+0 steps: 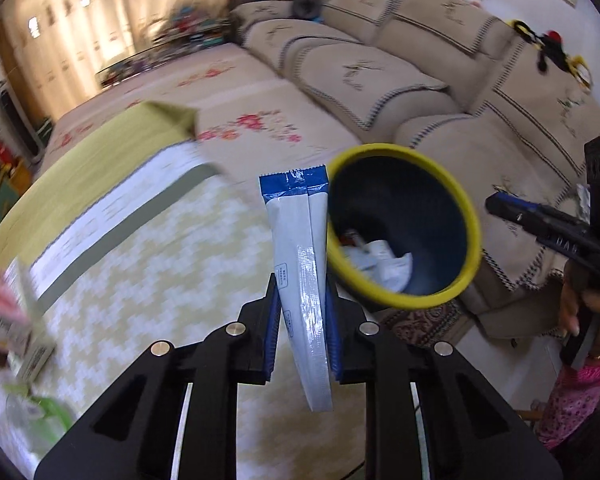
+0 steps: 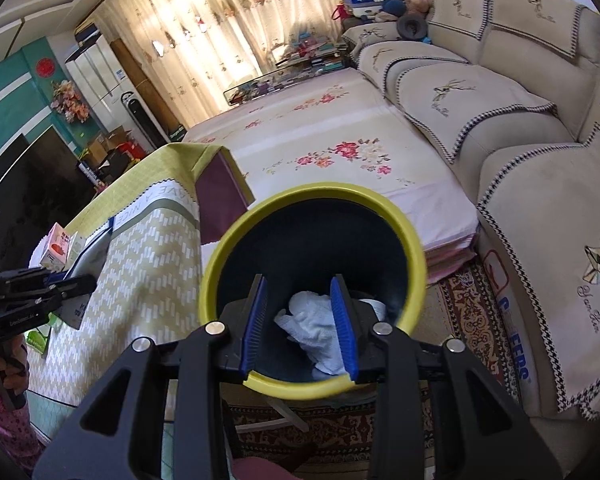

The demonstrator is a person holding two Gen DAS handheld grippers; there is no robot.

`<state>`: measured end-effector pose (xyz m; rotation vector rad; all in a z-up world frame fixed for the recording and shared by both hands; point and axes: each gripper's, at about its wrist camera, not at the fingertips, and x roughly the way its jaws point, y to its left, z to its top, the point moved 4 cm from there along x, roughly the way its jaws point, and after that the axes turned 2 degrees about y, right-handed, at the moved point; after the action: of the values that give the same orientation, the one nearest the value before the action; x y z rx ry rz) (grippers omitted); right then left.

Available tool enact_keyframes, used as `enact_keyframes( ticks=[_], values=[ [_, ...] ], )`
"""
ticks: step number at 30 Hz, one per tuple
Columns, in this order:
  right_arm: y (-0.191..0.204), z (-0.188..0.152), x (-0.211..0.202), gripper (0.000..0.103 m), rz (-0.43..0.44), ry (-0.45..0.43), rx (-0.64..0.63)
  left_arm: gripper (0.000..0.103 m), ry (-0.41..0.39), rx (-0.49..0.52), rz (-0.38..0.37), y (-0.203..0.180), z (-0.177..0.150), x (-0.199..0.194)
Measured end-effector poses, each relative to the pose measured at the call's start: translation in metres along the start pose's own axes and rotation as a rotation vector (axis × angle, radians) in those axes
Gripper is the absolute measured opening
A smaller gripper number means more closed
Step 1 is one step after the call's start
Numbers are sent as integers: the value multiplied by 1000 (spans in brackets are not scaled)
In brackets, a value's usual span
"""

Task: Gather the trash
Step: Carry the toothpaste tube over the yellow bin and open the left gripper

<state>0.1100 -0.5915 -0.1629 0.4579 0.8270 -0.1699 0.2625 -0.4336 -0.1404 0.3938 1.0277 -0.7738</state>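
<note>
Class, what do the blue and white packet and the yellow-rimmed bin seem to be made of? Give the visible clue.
Blue and white packet: probably glossy plastic film; it shines and has a serrated sealed top edge.
Yellow-rimmed bin: likely smooth moulded plastic; its rim is even with a soft sheen.

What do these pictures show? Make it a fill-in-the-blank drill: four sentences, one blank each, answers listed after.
1. The left gripper is shut on a white packet whose top band is ____.
2. The bin has a ____ rim.
3. The crumpled tissue lies ____ the bin.
4. The right gripper hangs over the bin with its jaws ____.

Missing words: blue; yellow; inside; open.
</note>
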Motion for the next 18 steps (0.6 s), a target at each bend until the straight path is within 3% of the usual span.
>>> enact_keyframes(
  ticks=[7, 14, 16, 18],
  values=[
    [-29, -12, -18, 35, -44, -15, 46, 21, 36, 58, -65, -58, 42, 41],
    [-43, -18, -28, 42, -70, -21, 80, 26, 74, 86, -78, -95, 77, 97],
    [-43, -18, -29, 42, -72, -22, 82, 35, 68, 81, -71, -100, 83, 104],
    [-40, -19, -29, 43, -71, -19, 78, 53, 54, 63, -74, -100, 85, 103]
  ],
)
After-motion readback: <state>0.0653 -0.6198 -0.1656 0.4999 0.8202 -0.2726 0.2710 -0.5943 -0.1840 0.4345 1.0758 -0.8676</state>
